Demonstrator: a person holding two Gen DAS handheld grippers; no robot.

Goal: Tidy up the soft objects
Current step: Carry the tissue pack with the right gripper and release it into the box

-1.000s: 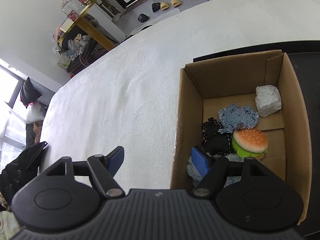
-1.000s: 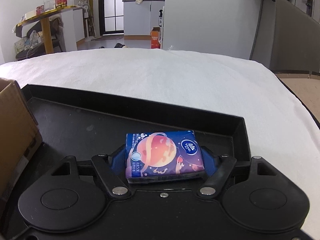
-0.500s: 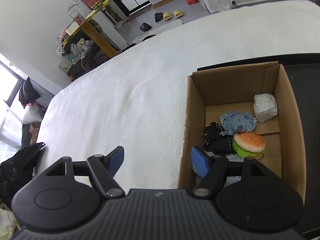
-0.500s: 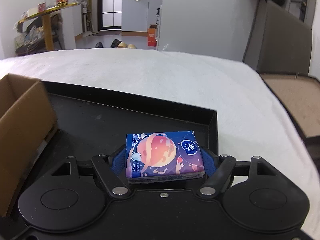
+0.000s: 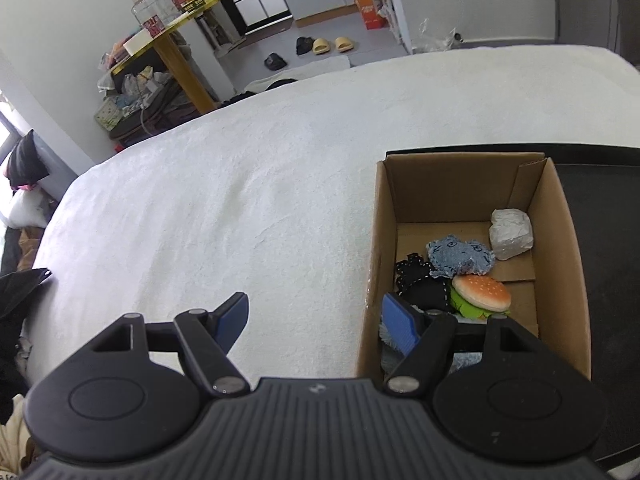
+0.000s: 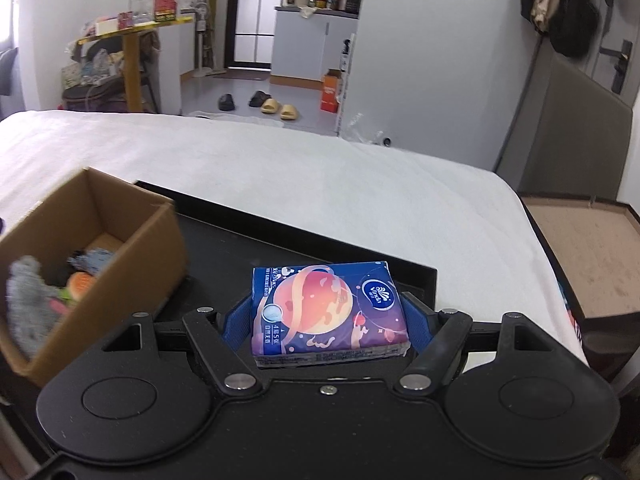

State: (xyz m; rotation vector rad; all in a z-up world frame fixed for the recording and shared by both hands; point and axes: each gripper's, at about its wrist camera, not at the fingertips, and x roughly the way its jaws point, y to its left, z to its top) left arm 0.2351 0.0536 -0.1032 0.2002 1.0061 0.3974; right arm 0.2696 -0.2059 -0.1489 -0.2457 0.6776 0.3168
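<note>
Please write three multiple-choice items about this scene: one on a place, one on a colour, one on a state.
1. Where does the soft burger toy lie?
A. inside the brown cardboard box
B. on the white bed cover
C. on the black tray

2. What colour is mainly the tissue pack wrapper?
A. green
B. dark blue
C. white

3. How is the left hand-held gripper?
A. shut on a toy
B. shut on nothing
C. open and empty

Answers:
1 A: box walls surround it.
2 B: dark blue with an orange planet, held in the right hand-held gripper.
3 C: its blue pads stand wide apart.

Blue tissue pack (image 6: 326, 312) printed with an orange planet; brown cardboard box (image 5: 560, 240).
</note>
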